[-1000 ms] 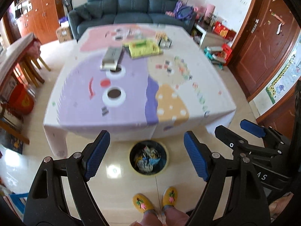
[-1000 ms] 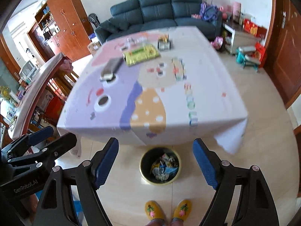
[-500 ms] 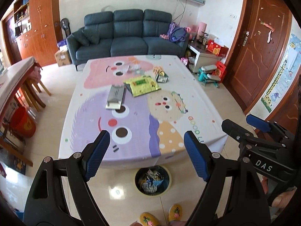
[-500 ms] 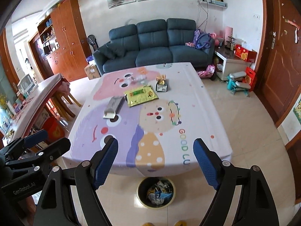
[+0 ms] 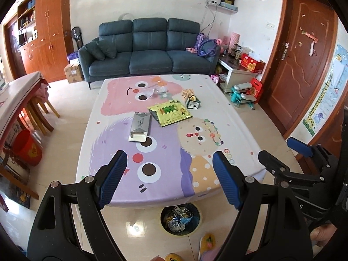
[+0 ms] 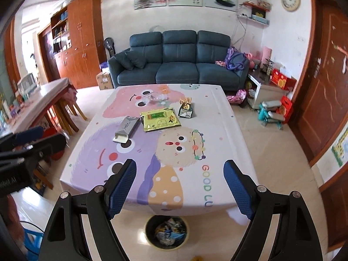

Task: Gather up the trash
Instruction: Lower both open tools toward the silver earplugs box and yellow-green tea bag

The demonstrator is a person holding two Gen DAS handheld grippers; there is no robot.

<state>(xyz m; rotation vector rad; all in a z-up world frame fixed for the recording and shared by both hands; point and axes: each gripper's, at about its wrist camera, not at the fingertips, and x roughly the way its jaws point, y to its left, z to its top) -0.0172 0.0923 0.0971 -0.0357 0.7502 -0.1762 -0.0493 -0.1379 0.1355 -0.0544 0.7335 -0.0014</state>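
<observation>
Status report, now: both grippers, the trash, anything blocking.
Left gripper and right gripper: jaws open, empty, short of the table. Grey carton, green packet, small box lie untouched. Bin below the near edge. Nothing blocking.

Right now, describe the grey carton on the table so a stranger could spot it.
Find the table with the cartoon cloth, before the sofa. The carton lies flat left of the green packet: long, silver-grey, its near flap open.

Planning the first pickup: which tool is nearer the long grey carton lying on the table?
Left. The left tool faces the long grey carton nearly straight ahead; the right tool sits further right, carton off to its left.
</observation>
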